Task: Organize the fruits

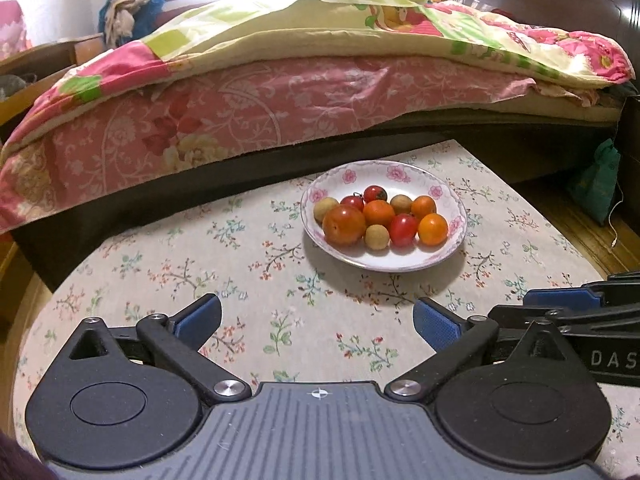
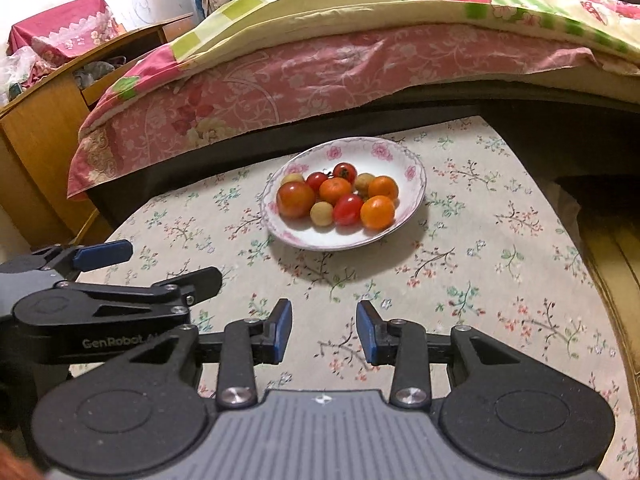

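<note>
Floral plate (image 1: pixel 456 236), set on the flower-print tablecloth (image 1: pixel 180 264) beside the bed (image 1: pixel 240 100): small tomatoes, oranges and longans (image 1: pixel 384 216) are heaped in it. Left gripper (image 1: pixel 316 320): fingers spread, nothing held. Right gripper (image 2: pixel 323 330): parted, empty, kept short of the plate.

The bowl (image 1: pixel 448 196) looks like glossy glazed ceramic, the fruits (image 1: pixel 384 218) in it have smooth shiny skin, the tablecloth (image 1: pixel 200 264) is matt woven cloth, and both grippers, left (image 1: pixel 316 322) and right (image 2: pixel 323 330), are matt black plastic with ribbed blue pads (image 1: pixel 434 322) and shiny metal screws (image 1: pixel 226 388).
</note>
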Action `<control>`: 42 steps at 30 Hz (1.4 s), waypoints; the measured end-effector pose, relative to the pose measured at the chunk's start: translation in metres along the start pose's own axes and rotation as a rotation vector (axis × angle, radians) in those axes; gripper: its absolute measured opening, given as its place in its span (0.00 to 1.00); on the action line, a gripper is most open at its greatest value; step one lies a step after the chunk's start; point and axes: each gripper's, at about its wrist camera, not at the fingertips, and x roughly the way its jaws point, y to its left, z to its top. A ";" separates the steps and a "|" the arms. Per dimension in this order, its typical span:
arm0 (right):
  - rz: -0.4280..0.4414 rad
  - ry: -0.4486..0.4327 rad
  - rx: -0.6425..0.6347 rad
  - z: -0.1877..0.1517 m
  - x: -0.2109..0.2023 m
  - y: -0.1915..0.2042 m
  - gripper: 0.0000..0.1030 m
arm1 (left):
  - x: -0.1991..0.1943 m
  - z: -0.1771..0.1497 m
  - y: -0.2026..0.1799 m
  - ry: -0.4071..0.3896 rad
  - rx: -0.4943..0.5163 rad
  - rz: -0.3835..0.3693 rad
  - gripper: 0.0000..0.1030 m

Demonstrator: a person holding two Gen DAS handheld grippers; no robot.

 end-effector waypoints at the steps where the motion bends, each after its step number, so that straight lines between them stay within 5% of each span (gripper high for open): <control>1: -0.001 -0.001 0.000 -0.001 -0.001 0.001 0.35 | -0.001 -0.001 0.000 0.002 -0.002 0.005 1.00; 14: 0.002 -0.004 0.020 -0.020 -0.015 0.011 0.35 | -0.020 -0.014 -0.006 0.026 -0.010 0.072 1.00; 42: -0.007 0.017 0.041 -0.045 -0.026 0.020 0.35 | -0.034 -0.035 0.002 0.103 -0.081 0.056 1.00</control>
